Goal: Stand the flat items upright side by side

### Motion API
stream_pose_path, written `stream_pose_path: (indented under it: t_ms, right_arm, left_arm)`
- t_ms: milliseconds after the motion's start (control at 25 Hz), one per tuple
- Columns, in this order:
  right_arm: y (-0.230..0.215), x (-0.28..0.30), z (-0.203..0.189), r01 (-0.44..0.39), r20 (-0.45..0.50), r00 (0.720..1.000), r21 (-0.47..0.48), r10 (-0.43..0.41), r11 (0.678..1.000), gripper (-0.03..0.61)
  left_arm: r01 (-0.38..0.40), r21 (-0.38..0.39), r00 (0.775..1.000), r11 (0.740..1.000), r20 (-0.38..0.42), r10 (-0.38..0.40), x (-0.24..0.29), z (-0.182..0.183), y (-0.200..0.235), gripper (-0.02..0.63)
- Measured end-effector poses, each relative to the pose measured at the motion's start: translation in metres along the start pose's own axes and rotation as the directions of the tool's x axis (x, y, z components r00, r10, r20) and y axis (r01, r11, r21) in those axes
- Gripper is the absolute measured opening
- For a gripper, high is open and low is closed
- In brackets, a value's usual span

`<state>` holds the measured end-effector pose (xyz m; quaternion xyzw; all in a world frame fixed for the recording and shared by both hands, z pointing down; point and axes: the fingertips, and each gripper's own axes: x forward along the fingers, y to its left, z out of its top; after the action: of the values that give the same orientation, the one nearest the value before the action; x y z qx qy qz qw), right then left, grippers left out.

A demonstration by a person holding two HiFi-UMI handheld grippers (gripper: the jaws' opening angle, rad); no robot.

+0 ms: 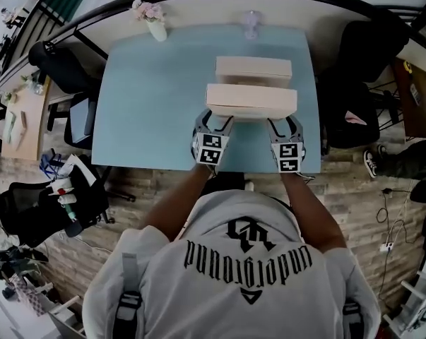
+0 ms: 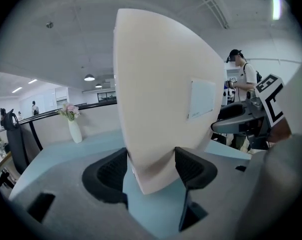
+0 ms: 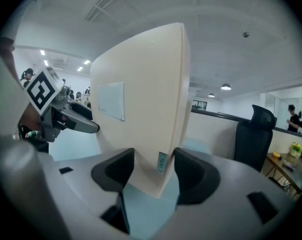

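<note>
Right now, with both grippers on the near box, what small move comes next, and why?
Probably set the near box down beside the far box, then open the jaws. The left gripper and right gripper clamp its ends, and it is held on edge.

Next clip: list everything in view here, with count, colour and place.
table: one, light blue, centre
near box: one, cream, gripped at both ends
far box: one, cream, on the table behind it
vase: one, white with pink flowers, table's far left
clear object: one, table's far edge, too blurred to name
office chairs: at least two, black, left and right of table
left gripper, right gripper: grey with black pads, both shut on the near box
</note>
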<state>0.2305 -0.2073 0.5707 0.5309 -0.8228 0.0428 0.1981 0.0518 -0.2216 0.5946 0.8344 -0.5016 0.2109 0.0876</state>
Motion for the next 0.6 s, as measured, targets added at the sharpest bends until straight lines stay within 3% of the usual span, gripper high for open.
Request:
stream_pose_path:
  t_ms: [200,600]
  right_arm:
    - [-0.009,0.024,-0.020,0.002,-0.049,0.999,0.010,-0.001,1.000,0.253]
    - [-0.019,0.054,-0.040,-0.002,-0.101,0.995,0.031,0.005,1.000,0.252]
  left_arm:
    - [0.019,-0.017,0.998,1.000,-0.060,-0.020,0.027,-0.018,0.002,0.308]
    - [0.023,-0.011,0.995,1.000,-0.102,-0.024,0.057,-0.031,0.010,0.307]
